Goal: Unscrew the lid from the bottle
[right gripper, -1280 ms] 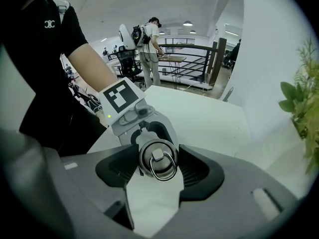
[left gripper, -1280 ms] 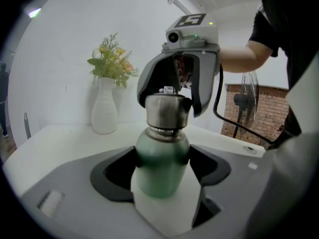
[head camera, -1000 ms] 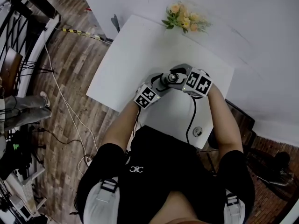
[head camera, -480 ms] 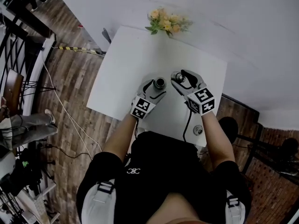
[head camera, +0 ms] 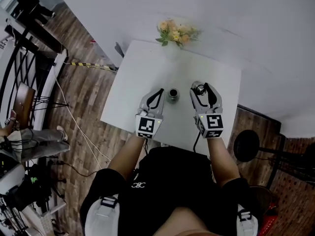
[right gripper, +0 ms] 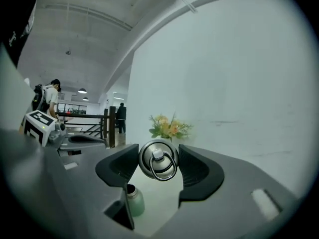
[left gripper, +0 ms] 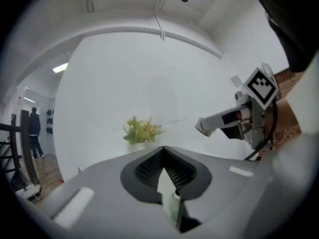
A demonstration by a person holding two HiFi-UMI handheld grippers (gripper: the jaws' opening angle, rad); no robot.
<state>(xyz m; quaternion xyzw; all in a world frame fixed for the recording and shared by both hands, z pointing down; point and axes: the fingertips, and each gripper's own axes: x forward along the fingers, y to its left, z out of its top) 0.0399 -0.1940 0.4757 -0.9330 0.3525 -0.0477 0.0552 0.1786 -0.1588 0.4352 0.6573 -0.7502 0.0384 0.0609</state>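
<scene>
A small green bottle [head camera: 173, 95] stands upright on the white table [head camera: 142, 68] with its neck uncovered. It also shows low in the right gripper view as the bottle [right gripper: 133, 199]. My left gripper [head camera: 159, 91] lies just left of it, apart from it. Its jaws are closing and meet at the tips, shut on nothing; in its own view the left gripper [left gripper: 163, 149] has the bottle [left gripper: 174, 208] showing beneath it. My right gripper [head camera: 202, 87], to the bottle's right, is shut on the round metal lid [head camera: 198, 87]. The lid [right gripper: 158, 162], with its ring handle, sits between that gripper's pads.
A bunch of yellow and orange flowers [head camera: 176, 33] stands at the table's far edge against the white wall. A black cable [head camera: 197, 140] runs off the near edge. Wooden floor with cables lies to the left, and a round black stand [head camera: 246, 145] to the right. People stand far off [right gripper: 50, 96].
The two grippers have drawn apart. The right one has carried the lid off to the right. The left one has let go of the bottle and its jaws have shut.
</scene>
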